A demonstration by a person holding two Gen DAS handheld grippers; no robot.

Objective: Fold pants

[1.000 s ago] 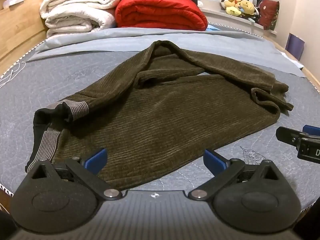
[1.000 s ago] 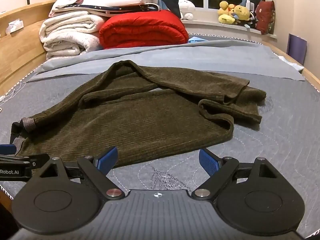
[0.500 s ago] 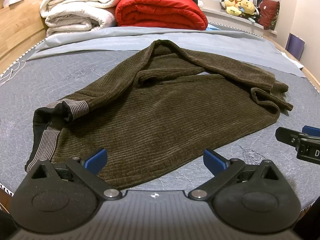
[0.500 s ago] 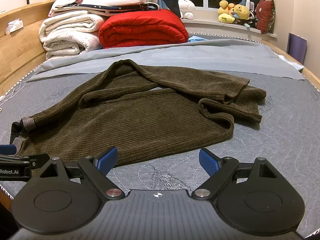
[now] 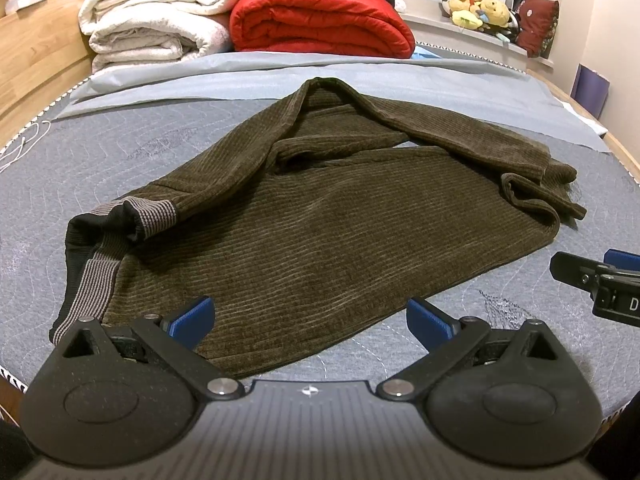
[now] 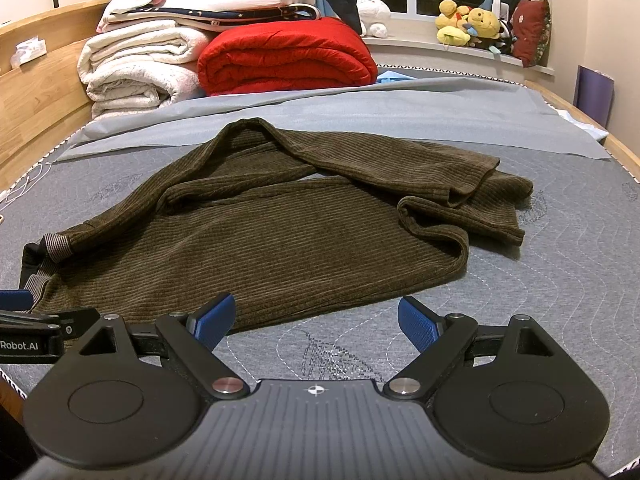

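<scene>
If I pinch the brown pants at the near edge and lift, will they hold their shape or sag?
The pants will probably sag: the legs already lie in soft rumples and rolled folds at the far right. The thick ribbed cloth looks fairly heavy, so it will likely drape straight down. Its rough ribs should grip well in the open left claw, likely without slipping.

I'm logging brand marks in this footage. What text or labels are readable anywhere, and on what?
"Robot.AI": white print on the left gripper, at the right wrist view's left edge.
"D": one white letter, the rest cut off by the frame, on the right gripper in the left wrist view.
No readable text on the pants.
</scene>
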